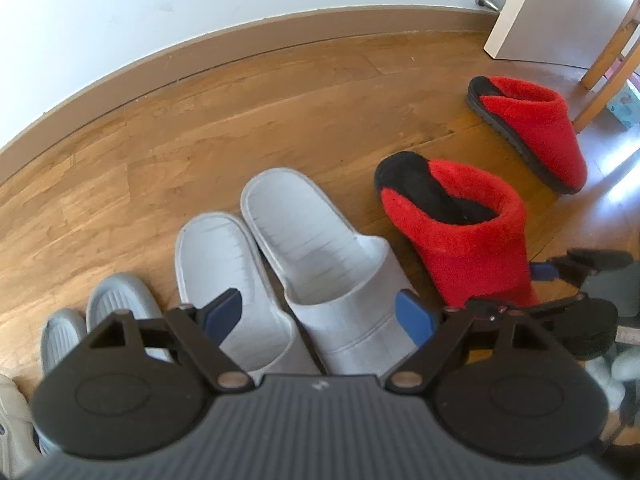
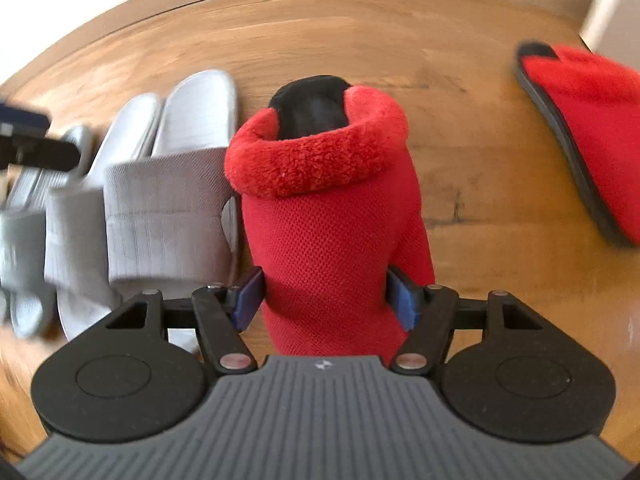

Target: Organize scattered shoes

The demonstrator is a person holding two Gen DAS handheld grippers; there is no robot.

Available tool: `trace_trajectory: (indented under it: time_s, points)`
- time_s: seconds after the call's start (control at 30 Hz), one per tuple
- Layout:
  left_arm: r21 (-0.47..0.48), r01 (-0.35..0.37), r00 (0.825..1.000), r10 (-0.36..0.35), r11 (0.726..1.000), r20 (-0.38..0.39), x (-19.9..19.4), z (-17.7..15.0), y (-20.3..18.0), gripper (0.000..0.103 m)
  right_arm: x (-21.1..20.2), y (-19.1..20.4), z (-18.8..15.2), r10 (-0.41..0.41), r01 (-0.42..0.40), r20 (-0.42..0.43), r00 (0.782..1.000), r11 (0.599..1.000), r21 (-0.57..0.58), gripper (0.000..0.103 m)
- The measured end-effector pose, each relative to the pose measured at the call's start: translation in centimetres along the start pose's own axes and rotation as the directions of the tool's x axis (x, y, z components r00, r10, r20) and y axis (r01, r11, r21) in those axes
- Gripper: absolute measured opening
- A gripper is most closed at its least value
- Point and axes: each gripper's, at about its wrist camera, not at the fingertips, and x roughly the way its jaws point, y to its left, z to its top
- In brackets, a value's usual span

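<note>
1. Right wrist view: the right gripper has its two blue pads set against the toe end of a red fleece slipper, one pad on each side, so the fingers are clamped on it or very nearly so. The slipper fills the centre of the frame, its black-lined heel opening pointing toward the skirting board at the top.
2. Risk: the upper is soft mesh and fleece. It could buckle under the pads, so the slipper may sag or twist out if it is lifted or swung.
3. Risk: the held slipper sits just beside the pair of white slippers at centre left. A sideways drift could nudge that neat pair out of line.
4. Its mate, the second red slipper, lies well apart at the right edge, angled differently, so the red pair is not yet together.
5. Left wrist view: the left gripper hovers above the white slippers at lower centre with its fingers spread wide, holding nothing. A pair of grey slippers stands at lower left.
6. Risk: both grippers are close together, and could collide.
</note>
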Motion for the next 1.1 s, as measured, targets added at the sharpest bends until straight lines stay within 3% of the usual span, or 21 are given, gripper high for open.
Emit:
trace_trajectory:
  time_s: [0.1, 0.2, 0.23, 0.43, 0.47, 0.53, 0.6, 0.7, 0.8, 0.83, 0.9, 0.97, 1.03, 1.1]
  points:
    - [0.008, 0.024, 0.999, -0.024, 1.0, 0.026, -0.4, 0.2, -0.3, 0.083, -0.8, -0.8, -0.6, 0.068, -0.069, 0.035, 0.997, 0.997, 0.025, 0.081]
    - [0.016, 0.06, 0.996, -0.06, 0.998, 0.058, -0.8, 0.4, -0.8, 0.083, -3.4, -3.4, -2.3, 0.115, -0.122, 0.141, 0.983, 0.992, 0.038, 0.081]
    - [0.02, 0.072, 0.995, -0.074, 0.997, 0.069, -0.9, 0.5, -1.0, 0.083, -4.1, -4.1, -2.5, 0.096, -0.103, 0.171, 0.981, 0.994, 0.036, 0.081]
    - [0.069, 0.14, 0.983, -0.147, 0.988, 0.108, -1.3, 1.2, -3.6, 0.083, -5.4, -8.7, -2.1, -0.096, 0.096, 0.259, 0.961, 0.995, 0.015, 0.084]
    - [0.082, 0.148, 0.982, -0.156, 0.986, 0.106, -1.3, 1.2, -4.3, 0.083, -5.2, -10.0, -1.4, -0.167, 0.18, 0.277, 0.946, 0.984, -0.02, 0.086]
    - [0.093, 0.161, 0.98, -0.17, 0.983, 0.1, -1.3, 1.3, -5.0, 0.083, -4.9, -11.0, -0.8, -0.222, 0.247, 0.294, 0.93, 0.968, -0.049, 0.091]
    - [0.095, 0.177, 0.979, -0.186, 0.98, 0.087, -1.3, 1.1, -5.6, 0.084, -3.9, -13.6, 1.2, -0.328, 0.375, 0.328, 0.886, 0.922, -0.091, 0.097]
    - [0.099, 0.175, 0.981, -0.181, 0.98, 0.065, -1.2, 0.4, -5.7, 0.084, -2.8, -15.8, 3.3, -0.389, 0.444, 0.336, 0.858, 0.89, -0.105, 0.101]
    - [0.094, 0.164, 0.985, -0.169, 0.982, 0.041, -0.9, -0.2, -5.4, 0.084, 0.0, -18.3, 6.5, -0.384, 0.431, 0.264, 0.885, 0.89, -0.149, 0.097]
    - [0.088, 0.163, 0.986, -0.166, 0.983, 0.032, -0.8, -0.3, -5.3, 0.084, 1.0, -18.7, 7.2, -0.373, 0.417, 0.235, 0.898, 0.892, -0.176, 0.068]
    - [0.071, 0.168, 0.985, -0.17, 0.983, 0.023, -0.7, -0.6, -5.0, 0.084, 2.1, -18.3, 7.6, -0.423, 0.469, 0.222, 0.879, 0.852, -0.233, 0.053]
    - [0.066, 0.174, 0.984, -0.176, 0.983, 0.03, -0.7, -0.5, -4.9, 0.084, 1.5, -17.6, 7.0, -0.388, 0.436, 0.219, 0.895, 0.865, -0.248, 0.039]
    - [0.066, 0.181, 0.982, -0.184, 0.981, 0.041, -0.9, -0.3, -4.9, 0.084, 0.7, -16.7, 5.8, -0.338, 0.386, 0.215, 0.916, 0.886, -0.256, 0.039]
    - [0.051, 0.216, 0.974, -0.219, 0.975, 0.061, -0.6, 0.5, -5.2, 0.086, -0.5, -15.7, 4.1, -0.275, 0.323, 0.207, 0.939, 0.91, -0.259, 0.046]
